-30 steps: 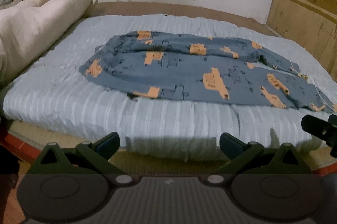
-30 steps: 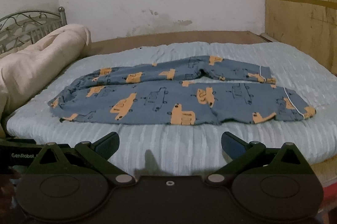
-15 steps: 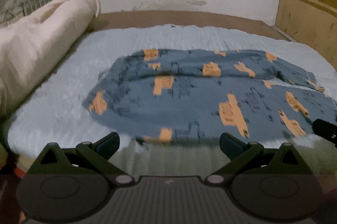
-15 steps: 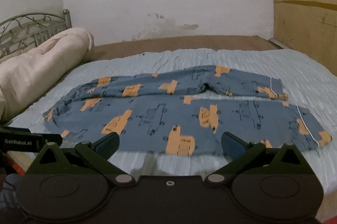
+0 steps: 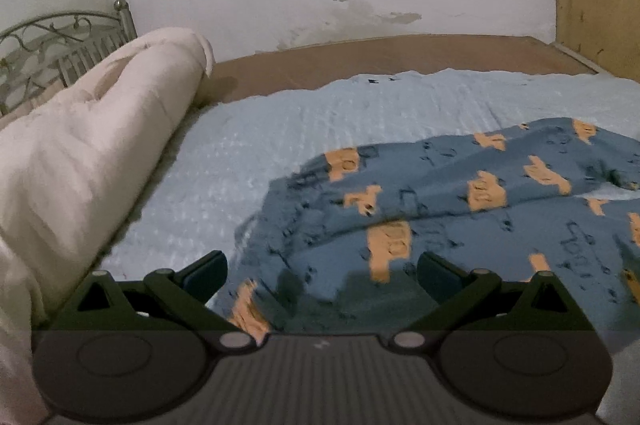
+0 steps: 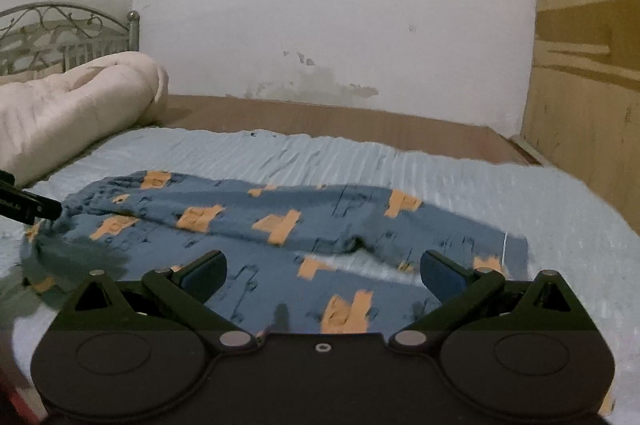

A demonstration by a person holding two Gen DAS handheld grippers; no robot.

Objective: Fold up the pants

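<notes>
Blue pants (image 5: 460,217) with orange vehicle prints lie spread flat across a light blue bed cover (image 5: 320,121). My left gripper (image 5: 322,275) is open and hovers just over the pants' left end, nothing between its fingers. In the right wrist view the same pants (image 6: 280,225) stretch from left to right, the two legs parting towards the right. My right gripper (image 6: 323,275) is open, low above the near leg close to its right end. The left gripper's tip (image 6: 28,207) shows at that view's left edge, beside the pants' left end.
A rolled cream duvet (image 5: 88,153) lies along the bed's left side, in front of a metal headboard (image 5: 60,49). A brown mattress strip (image 5: 400,61) and a white wall lie behind. Wooden boards (image 6: 584,73) stand on the right.
Both grippers have moved forward from beyond the bed's front edge to low over the pants, the left towards the left end, the right towards the right end. Both stay open.
</notes>
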